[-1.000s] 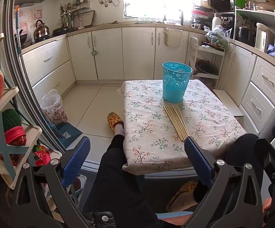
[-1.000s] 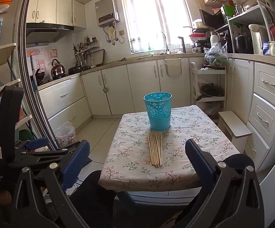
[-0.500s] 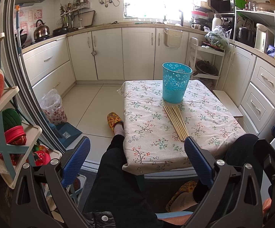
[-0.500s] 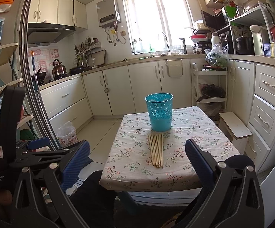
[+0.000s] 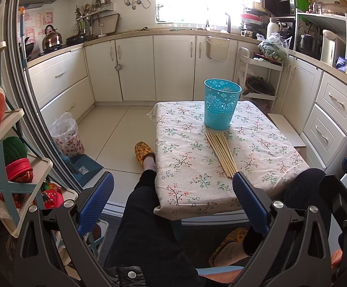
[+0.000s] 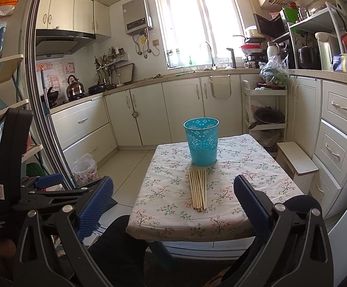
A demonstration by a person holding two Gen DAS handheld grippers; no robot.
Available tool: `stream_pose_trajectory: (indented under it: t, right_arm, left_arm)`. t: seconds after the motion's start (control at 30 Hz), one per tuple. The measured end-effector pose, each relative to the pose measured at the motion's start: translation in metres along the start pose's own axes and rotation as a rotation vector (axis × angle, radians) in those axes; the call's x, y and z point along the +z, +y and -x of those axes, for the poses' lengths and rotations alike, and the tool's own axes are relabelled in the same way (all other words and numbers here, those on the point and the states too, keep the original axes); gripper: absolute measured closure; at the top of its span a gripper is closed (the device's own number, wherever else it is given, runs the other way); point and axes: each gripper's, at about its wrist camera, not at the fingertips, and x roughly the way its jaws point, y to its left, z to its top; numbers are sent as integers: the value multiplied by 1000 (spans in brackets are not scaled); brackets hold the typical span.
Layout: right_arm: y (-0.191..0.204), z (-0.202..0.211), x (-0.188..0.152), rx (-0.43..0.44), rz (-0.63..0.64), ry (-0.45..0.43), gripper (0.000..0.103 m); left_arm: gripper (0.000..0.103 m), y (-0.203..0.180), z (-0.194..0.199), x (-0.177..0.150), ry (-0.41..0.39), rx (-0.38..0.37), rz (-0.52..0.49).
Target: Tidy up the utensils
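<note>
Open tablecloth lies on both sides of the chopsticks at frame centre, so there's passage left and right; the blue cup blocks their far end, touching or just beside the tips, and the near table edge at lower centre stands unobstructed

One legible marking: "Data Acquisition System", white print on the black body of the left gripper, lower left of the right wrist view. The wall posters bear red characters, apparently Chinese, not readable.
</note>
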Motion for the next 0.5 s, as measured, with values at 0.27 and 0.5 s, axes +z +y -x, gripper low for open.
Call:
stream_pose_trajectory:
  t: [0.27,0.5]
  right_arm:
    - [-1,2,1,0,1,-1,6]
    - [-4,4,-2,3,2,0,6]
  left_arm:
    - [8,0,0,0,1,0,0]
    - [8,-1,-1,0,5,-2,-2]
